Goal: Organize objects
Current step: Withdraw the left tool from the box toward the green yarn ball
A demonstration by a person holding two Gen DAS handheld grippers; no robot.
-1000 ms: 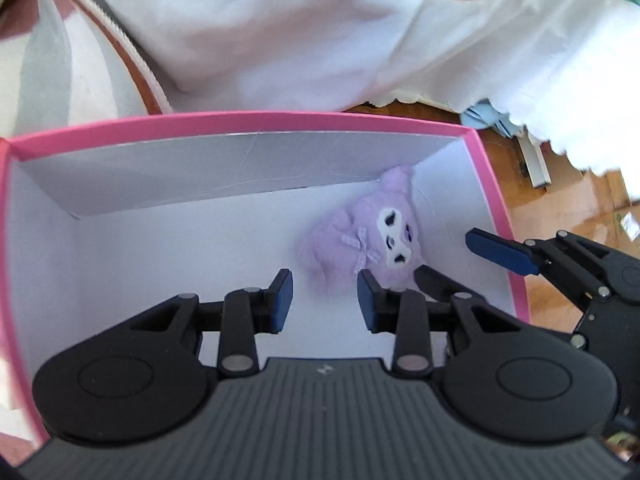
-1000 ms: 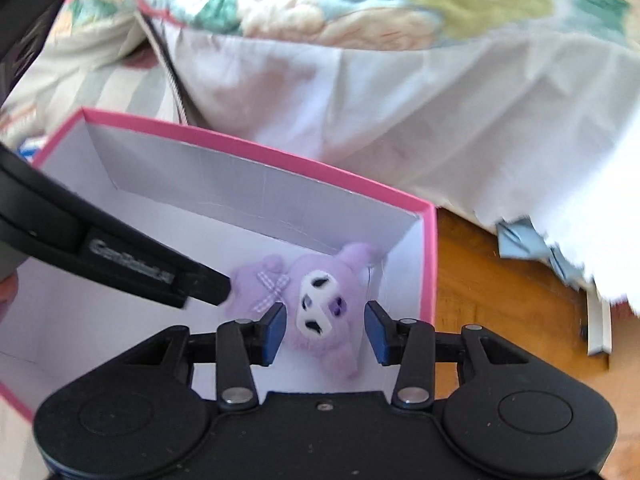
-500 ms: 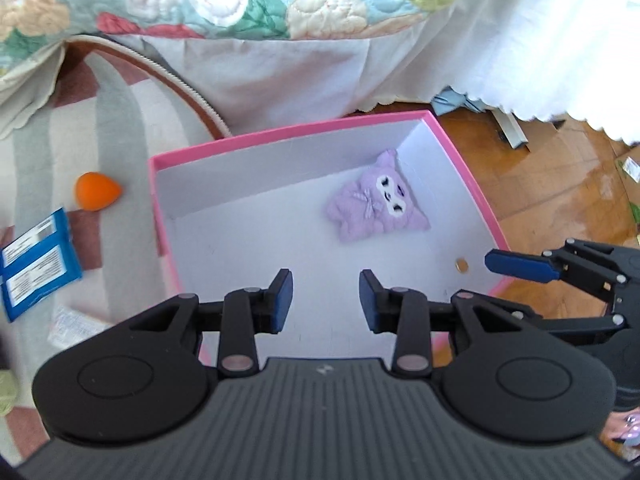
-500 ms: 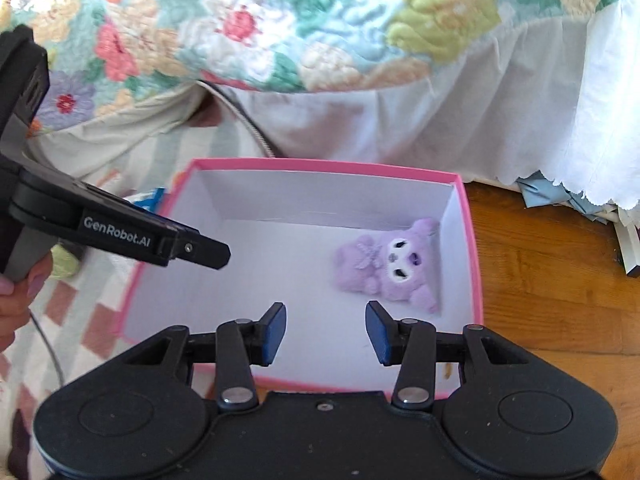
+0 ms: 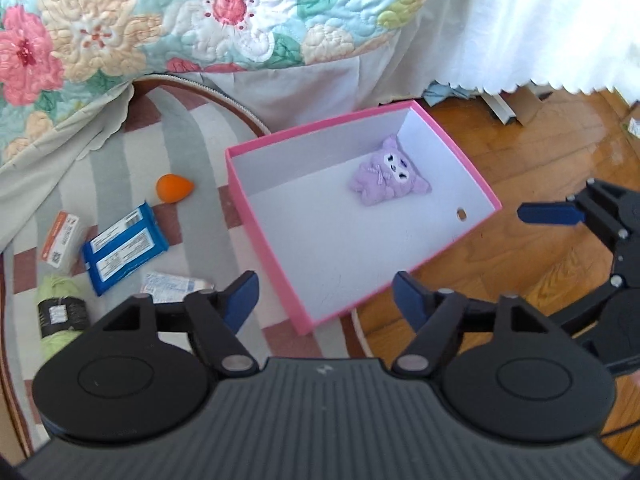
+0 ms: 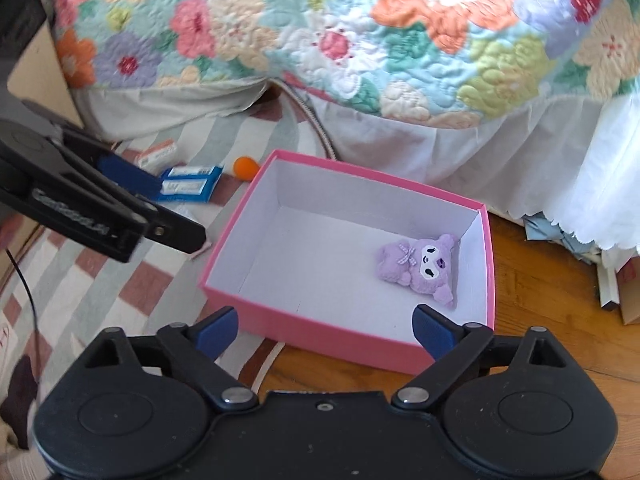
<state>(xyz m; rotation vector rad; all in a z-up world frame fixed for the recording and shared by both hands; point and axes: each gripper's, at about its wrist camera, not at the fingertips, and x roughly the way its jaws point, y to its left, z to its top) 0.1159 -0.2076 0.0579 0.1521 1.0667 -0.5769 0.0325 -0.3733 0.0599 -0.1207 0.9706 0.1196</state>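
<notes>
1. Down on the floor by the bed, the pink box (image 5: 264,224) holds one thing only: the purple plush (image 5: 386,178), lying near its far corner
2. Left gripper (image 5: 324,300) and right gripper (image 6: 326,326) hover above the box, jaws just spread wide, nothing between them
3. Left to gather from the rug, I reckon: the orange toy (image 5: 174,188), blue packet (image 5: 124,246), small carton (image 5: 62,238), white sachet (image 5: 174,282) and green yarn (image 5: 58,312)

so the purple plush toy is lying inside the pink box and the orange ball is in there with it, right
Not quite. The purple plush toy does lie inside the pink cardboard box, but the small orange ball sits outside on the striped rug, as the left wrist view shows.
</notes>
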